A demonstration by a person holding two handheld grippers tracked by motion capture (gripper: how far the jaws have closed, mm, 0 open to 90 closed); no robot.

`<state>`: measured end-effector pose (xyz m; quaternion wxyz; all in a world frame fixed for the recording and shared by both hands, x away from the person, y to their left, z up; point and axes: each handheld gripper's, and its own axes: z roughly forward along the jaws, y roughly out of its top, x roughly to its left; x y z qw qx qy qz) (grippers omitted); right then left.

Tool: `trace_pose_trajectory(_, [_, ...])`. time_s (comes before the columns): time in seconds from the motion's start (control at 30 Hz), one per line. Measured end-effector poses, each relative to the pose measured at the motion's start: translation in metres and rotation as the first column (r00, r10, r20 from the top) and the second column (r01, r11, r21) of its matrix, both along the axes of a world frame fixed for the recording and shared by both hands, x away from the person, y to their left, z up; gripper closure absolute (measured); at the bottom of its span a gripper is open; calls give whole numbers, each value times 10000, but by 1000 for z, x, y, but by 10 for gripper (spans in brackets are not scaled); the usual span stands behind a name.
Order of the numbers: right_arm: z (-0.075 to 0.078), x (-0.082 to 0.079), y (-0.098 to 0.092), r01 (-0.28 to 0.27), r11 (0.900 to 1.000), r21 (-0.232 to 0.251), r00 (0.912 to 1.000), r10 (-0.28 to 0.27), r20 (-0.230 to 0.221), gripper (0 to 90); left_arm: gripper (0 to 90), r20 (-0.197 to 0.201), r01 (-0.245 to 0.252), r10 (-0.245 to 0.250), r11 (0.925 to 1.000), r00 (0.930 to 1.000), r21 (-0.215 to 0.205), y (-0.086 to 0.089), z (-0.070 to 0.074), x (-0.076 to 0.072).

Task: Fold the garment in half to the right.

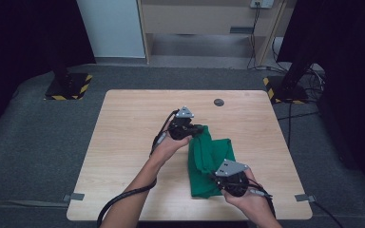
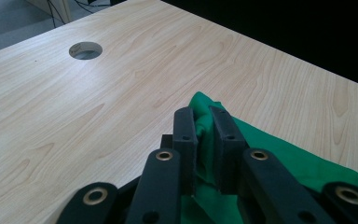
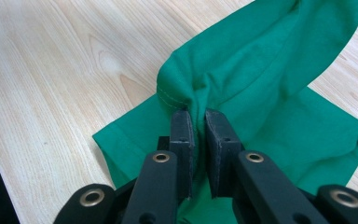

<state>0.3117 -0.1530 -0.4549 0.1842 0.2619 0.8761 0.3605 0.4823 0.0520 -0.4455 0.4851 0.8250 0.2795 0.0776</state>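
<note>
A green cloth [image 1: 208, 161] lies partly folded on the wooden table [image 1: 123, 142], right of its middle. My left gripper [image 1: 198, 130] is shut on the cloth's far corner; in the left gripper view the cloth [image 2: 205, 128] is pinched between the black jaws of that gripper [image 2: 204, 122]. Near the front edge my right gripper [image 1: 217, 178] is shut on a near fold of the cloth. The right gripper view has the cloth [image 3: 242, 79] bunched where the gripper [image 3: 199, 120] grips it, with a stitched hem just beside the left jaw.
A round cable hole [image 1: 218, 102] is set in the table near its far edge, also seen as a cable hole [image 2: 85, 50] in the left gripper view. Black stands with yellow-striped bases [image 1: 69, 86] sit on the grey floor at both far corners. Cables trail from both grippers.
</note>
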Motion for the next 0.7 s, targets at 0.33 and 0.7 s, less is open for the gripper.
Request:
trace_pose_trajectory(0.33, [-2, 1, -1, 41, 10000, -88, 10000, -41, -87, 823, 803, -73, 15, -14, 10000, 10000, 72, -3, -2, 1])
trace_pose_trajectory(0.7, [-4, 2, -1, 81, 9999, -100, 9999, -82, -103, 823, 814, -108, -88, 88, 10000, 9999, 0, -3, -6, -2])
